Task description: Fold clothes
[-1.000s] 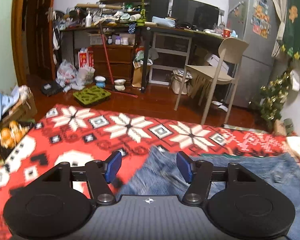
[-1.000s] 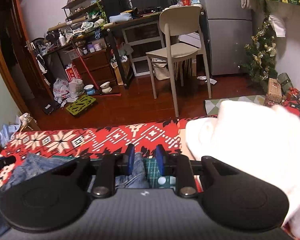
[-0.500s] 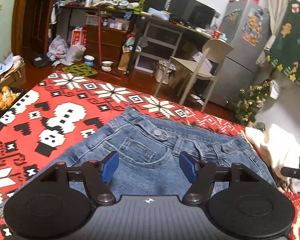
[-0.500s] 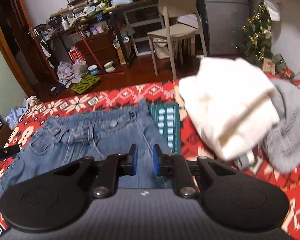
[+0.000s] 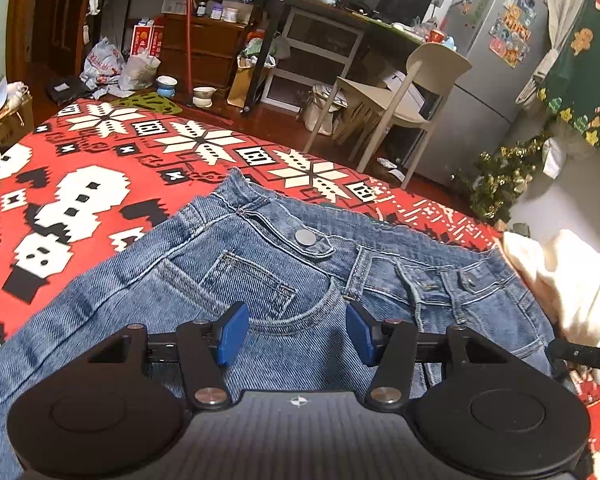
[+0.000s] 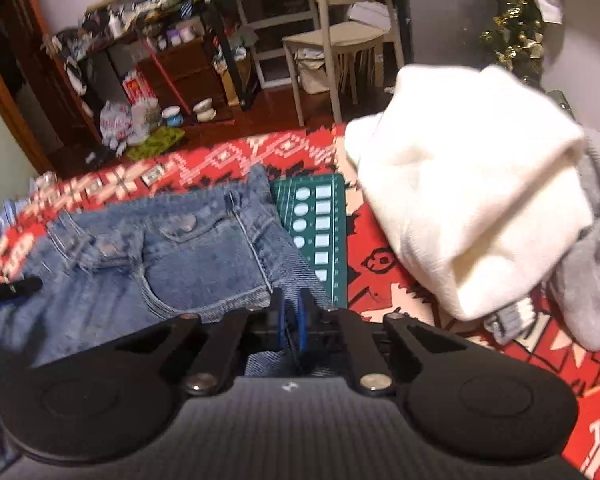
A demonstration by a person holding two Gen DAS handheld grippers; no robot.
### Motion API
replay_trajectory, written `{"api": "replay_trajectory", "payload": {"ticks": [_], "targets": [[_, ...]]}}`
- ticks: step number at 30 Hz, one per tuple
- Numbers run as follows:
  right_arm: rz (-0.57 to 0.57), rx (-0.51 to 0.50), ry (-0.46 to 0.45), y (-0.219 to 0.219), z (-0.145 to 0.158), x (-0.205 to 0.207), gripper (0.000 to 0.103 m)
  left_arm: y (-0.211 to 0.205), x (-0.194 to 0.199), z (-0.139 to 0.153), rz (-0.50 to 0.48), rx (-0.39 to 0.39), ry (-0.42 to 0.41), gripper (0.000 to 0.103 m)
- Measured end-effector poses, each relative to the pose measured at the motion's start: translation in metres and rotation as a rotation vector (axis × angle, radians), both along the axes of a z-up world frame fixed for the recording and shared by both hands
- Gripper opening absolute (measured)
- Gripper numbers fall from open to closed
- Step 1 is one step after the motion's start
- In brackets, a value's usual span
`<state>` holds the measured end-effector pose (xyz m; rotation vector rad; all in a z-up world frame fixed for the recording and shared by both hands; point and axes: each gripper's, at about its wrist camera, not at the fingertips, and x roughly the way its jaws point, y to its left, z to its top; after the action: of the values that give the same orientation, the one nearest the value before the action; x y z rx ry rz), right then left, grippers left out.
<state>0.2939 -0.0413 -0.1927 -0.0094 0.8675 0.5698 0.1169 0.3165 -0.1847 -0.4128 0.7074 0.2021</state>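
Across the red patterned blanket [image 5: 100,184] lie the blue jeans [image 5: 260,280], front up, waistband toward twelve o'clock, with the button and coin pocket showing. At three o'clock from them sits a heap of a cream sweater [image 6: 460,200] over a grey garment [image 6: 596,280]. A green cutting mat [image 6: 320,216] pokes out from under the jeans' right hip.

Over the left front pocket hovers the left hand-held gripper [image 5: 296,332], its blue pads spread apart with nothing between them. The right hand-held gripper [image 6: 289,320] has its pads nearly together on what looks like the denim edge at the right side of the jeans, though motion blur leaves that a judgement.

With only one side held, a lift or pull could drag the jeans askew and skew any fold. The thin pinch could also slip off the heavy denim. Swinging toward three o'clock risks snagging the sweater.
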Motion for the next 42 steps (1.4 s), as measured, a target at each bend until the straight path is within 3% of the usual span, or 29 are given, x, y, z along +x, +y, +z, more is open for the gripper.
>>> {"api": "replay_trajectory", "payload": {"ticks": [11,16,22,26,36,42], "targets": [[0.012,-0.012,-0.031,0.023,-0.015,0.032,0.005,-0.006,0.009,-0.004,-0.046,0.044,-0.006,0.052],[-0.004,-0.094,-0.078,0.040,-0.015,0.040,0.006,-0.002,0.008,-0.003,-0.032,0.029,-0.007,0.052],[0.048,0.003,-0.100,0.047,-0.004,0.037,0.007,0.006,0.006,-0.003,-0.005,-0.025,-0.016,0.052],[0.050,-0.016,-0.115,0.058,-0.008,0.040,0.007,0.011,0.004,-0.002,0.010,-0.062,-0.021,0.052],[0.036,-0.016,-0.101,0.069,-0.025,0.059,0.000,0.011,0.003,-0.001,0.006,-0.042,-0.016,0.052],[-0.016,0.050,-0.064,0.059,-0.031,0.074,0.000,0.012,0.004,-0.001,0.009,-0.048,-0.029,0.050]]}}
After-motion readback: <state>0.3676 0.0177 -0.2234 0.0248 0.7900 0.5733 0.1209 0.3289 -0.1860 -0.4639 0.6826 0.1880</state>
